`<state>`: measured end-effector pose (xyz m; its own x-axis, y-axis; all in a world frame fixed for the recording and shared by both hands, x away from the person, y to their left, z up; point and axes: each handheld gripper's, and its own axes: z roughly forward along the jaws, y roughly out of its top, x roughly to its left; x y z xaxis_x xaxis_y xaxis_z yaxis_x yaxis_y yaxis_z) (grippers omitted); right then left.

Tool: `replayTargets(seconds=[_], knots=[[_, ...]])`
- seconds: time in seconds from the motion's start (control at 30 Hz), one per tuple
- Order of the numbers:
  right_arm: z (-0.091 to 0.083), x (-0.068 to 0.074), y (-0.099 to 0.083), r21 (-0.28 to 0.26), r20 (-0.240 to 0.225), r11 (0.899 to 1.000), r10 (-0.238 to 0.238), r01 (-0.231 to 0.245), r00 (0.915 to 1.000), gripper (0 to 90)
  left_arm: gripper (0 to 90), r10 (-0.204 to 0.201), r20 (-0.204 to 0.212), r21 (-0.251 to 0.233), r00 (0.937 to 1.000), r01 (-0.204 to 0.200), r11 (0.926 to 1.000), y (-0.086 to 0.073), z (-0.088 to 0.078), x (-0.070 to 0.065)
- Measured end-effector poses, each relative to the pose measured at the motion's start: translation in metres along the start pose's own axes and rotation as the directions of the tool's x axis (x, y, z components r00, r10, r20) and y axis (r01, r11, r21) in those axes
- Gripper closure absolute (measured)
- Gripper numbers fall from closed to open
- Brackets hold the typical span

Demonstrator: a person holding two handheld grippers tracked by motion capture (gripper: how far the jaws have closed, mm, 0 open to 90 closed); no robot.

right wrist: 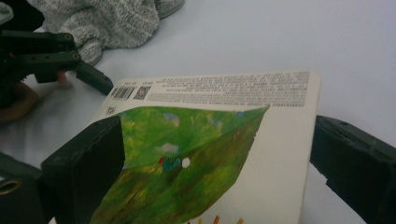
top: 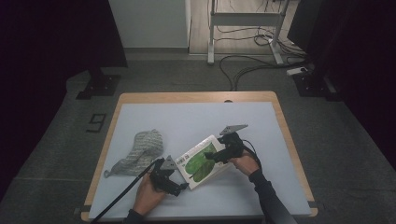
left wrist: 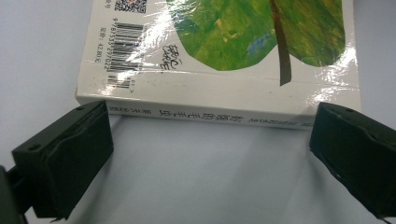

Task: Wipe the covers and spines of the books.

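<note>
A picture book (top: pixel 204 161) with a big green leaf on its glossy white cover lies flat on the pale table top (top: pixel 196 116), turned at an angle. My left gripper (top: pixel 183 186) sits at the book's near corner. In the left gripper view it (left wrist: pixel 215 116) is open, its jaws standing wide on either side of the printed spine (left wrist: pixel 210 114), with the tips just short of it. My right gripper (top: pixel 211 156) hovers over the book's right half. In the right gripper view it (right wrist: pixel 219 133) is open, and the cover (right wrist: pixel 224 154) lies between its wide jaws with no pad pressing.
A grey knitted cloth (top: pixel 140 151) lies crumpled left of the book, close to the left hand. The white sheet covers a wooden table whose rim (top: pixel 196 96) shows at the back and sides. Beyond are carpet, cables (top: pixel 243 65) and a desk frame (top: pixel 245 18).
</note>
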<state>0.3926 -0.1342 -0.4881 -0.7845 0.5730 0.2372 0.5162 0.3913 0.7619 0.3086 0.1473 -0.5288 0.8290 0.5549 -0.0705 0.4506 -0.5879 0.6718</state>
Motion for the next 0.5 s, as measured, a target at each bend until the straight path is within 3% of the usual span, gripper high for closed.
replayTargets(seconds=[0.1,0.27,0.5], knots=[[0.0006,0.0018,-0.0024,0.017,-0.057,1.0,0.008,-0.007,0.9983,7.7,0.0,0.0,0.0,0.0,1.0,0.0,1.0,0.0,0.0,0.0],[0.0029,0.0084,-0.0014,0.049,-0.04,0.998,-0.043,0.045,0.9983,7.8,0.0,0.0,-0.001,0.0,1.0,0.0,1.0,0.0,0.0,-0.0001],[-0.0057,0.006,0.0054,0.1,-0.042,0.987,-0.118,0.122,0.9921,13.1,0.0,0.002,-0.002,0.0,1.0,-0.002,1.0,0.0,0.0,-0.0003]])
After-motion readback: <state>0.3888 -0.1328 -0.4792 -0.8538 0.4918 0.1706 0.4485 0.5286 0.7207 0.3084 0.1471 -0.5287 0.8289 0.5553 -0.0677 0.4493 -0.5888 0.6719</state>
